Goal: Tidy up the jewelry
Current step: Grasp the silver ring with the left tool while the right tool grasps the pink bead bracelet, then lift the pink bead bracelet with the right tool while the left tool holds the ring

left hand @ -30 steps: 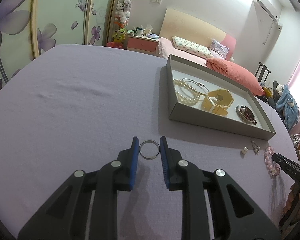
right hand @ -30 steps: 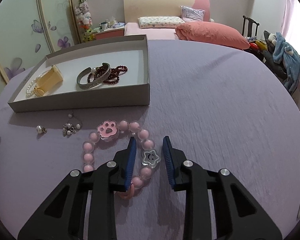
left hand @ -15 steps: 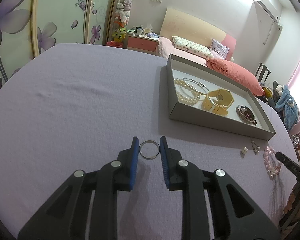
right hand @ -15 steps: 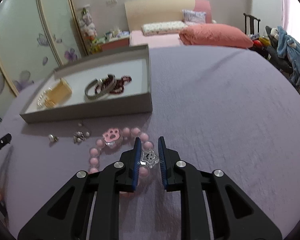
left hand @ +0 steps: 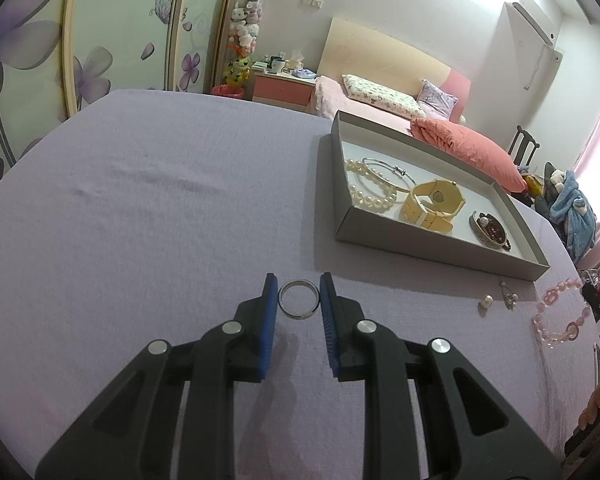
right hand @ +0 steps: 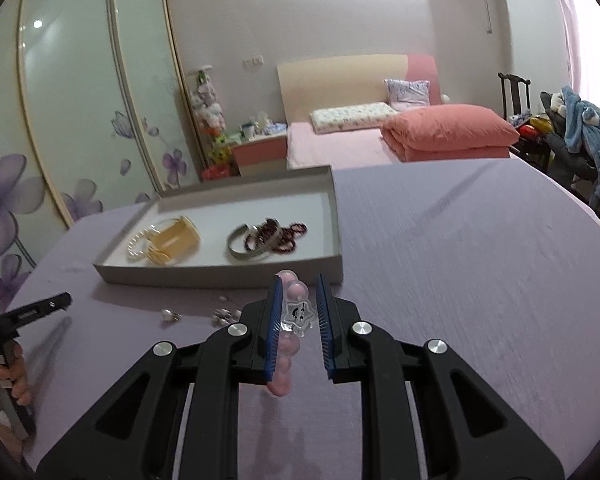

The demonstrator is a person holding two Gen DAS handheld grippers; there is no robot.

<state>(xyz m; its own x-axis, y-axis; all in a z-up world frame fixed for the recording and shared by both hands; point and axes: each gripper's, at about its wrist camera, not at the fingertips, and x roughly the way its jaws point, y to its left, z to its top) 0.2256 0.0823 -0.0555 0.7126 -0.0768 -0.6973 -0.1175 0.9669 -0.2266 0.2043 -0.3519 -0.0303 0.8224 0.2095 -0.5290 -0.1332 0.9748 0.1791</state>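
Note:
A silver ring [left hand: 299, 299] lies on the purple cloth between the fingertips of my left gripper [left hand: 299, 300], which is open around it and does not press it. My right gripper [right hand: 297, 312] is shut on the pink bead bracelet [right hand: 296, 316] at its clear star charm and holds it lifted above the cloth, beads hanging below. The bracelet also shows hanging in the left wrist view [left hand: 556, 312]. The grey tray [left hand: 432, 240], also seen in the right wrist view [right hand: 220, 276], holds pearls, a bangle, a yellow watch, a silver cuff and dark red beads.
A pearl earring [left hand: 486, 301] and a dangling earring [left hand: 509, 294] lie on the cloth in front of the tray; they also show in the right wrist view [right hand: 196, 315]. A bed with pink bedding stands beyond the table. Wardrobe doors are on the left.
My right gripper closed on the bracelet's star charm and lifted it off the cloth, rising and tilting up. My left gripper stayed in place around the ring.

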